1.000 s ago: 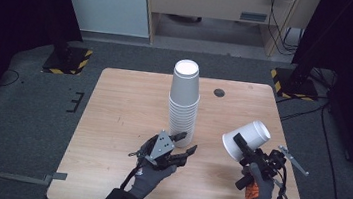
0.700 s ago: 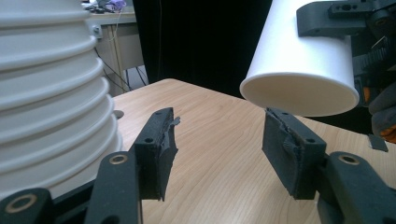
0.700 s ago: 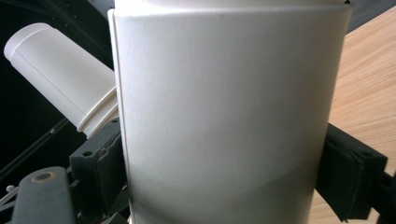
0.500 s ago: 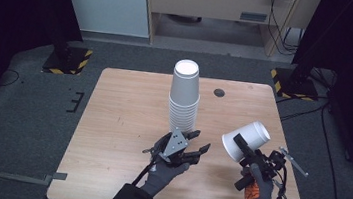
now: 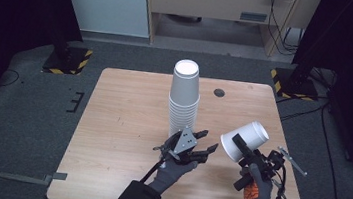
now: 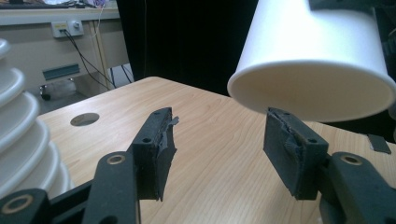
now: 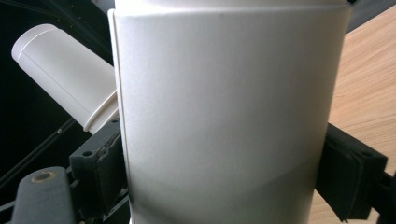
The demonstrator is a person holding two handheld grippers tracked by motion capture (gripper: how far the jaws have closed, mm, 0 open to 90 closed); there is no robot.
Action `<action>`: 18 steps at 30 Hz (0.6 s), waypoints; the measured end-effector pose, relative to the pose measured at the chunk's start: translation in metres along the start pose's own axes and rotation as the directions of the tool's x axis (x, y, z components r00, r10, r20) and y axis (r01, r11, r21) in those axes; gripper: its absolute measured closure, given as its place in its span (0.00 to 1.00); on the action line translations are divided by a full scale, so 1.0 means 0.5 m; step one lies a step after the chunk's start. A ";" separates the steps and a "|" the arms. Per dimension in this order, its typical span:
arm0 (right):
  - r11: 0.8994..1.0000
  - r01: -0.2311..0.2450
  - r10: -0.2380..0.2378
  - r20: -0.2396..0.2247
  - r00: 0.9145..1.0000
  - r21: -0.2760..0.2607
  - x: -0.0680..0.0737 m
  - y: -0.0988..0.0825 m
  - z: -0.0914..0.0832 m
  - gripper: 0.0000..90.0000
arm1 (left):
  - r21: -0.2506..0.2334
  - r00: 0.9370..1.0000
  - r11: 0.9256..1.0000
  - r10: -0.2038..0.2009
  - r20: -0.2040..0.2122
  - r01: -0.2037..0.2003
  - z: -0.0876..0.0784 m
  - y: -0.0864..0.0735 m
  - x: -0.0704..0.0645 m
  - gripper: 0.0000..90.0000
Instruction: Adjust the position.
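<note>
White paper cup (image 5: 246, 139) held clear of the table (image 5: 121, 123), tilted, rim pointing toward left gripper, base up and away. Clamped across its wall by right gripper (image 5: 243, 148), pads pressing on both sides; same grip seen in right gripper view, cup wall (image 7: 224, 116) between the black pads (image 7: 100, 170). Over the right front part of the table, near the front edge.

Left gripper (image 5: 204, 145) low over the table, just in front of the stack of cups (image 5: 183, 98), jaws spread about halfway, nothing between them. In left gripper view, pads (image 6: 156, 151) apart with bare wood between; held cup's rim (image 6: 310, 100) just above and beyond the right-hand pad, touching or not cannot tell. Stack edge (image 6: 23, 149) at left of that view, close beside the gripper.

Stack standing upside down, upright, near table centre, well apart from held cup. Top of stack also seen in right gripper view (image 7: 65, 74) behind the held cup.

Round cable hole (image 5: 219, 92) in tabletop right of stack, toward far edge. Gloved left hand (image 5: 171, 172) and right hand (image 5: 257, 194) coming in from the front edge.
</note>
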State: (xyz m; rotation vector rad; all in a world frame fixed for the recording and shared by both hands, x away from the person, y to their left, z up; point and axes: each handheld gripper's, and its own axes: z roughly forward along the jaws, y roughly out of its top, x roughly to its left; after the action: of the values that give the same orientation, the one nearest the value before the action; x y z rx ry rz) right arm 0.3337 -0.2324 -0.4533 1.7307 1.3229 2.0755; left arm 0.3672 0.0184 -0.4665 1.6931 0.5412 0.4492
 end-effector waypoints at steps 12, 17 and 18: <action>1.000 -0.005 0.006 -0.015 1.000 0.020 0.003 -0.004 0.004 0.17 | -0.019 1.000 1.000 0.016 0.024 -0.015 0.048 0.018 -0.023 0.51; 1.000 -0.002 0.003 -0.020 1.000 0.029 0.005 -0.007 0.006 0.17 | -0.038 1.000 0.999 0.009 0.016 -0.009 0.057 0.016 -0.023 0.54; 1.000 -0.002 0.003 -0.020 1.000 0.029 0.005 -0.007 0.006 0.17 | -0.038 1.000 0.999 0.009 0.016 -0.009 0.057 0.016 -0.023 0.55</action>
State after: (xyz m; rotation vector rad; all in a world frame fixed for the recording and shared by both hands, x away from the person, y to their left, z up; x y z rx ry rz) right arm 0.3341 -0.2273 -0.4541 1.7279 1.3638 2.0908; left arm 0.3750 -0.0122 -0.4640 1.6624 0.5106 0.4494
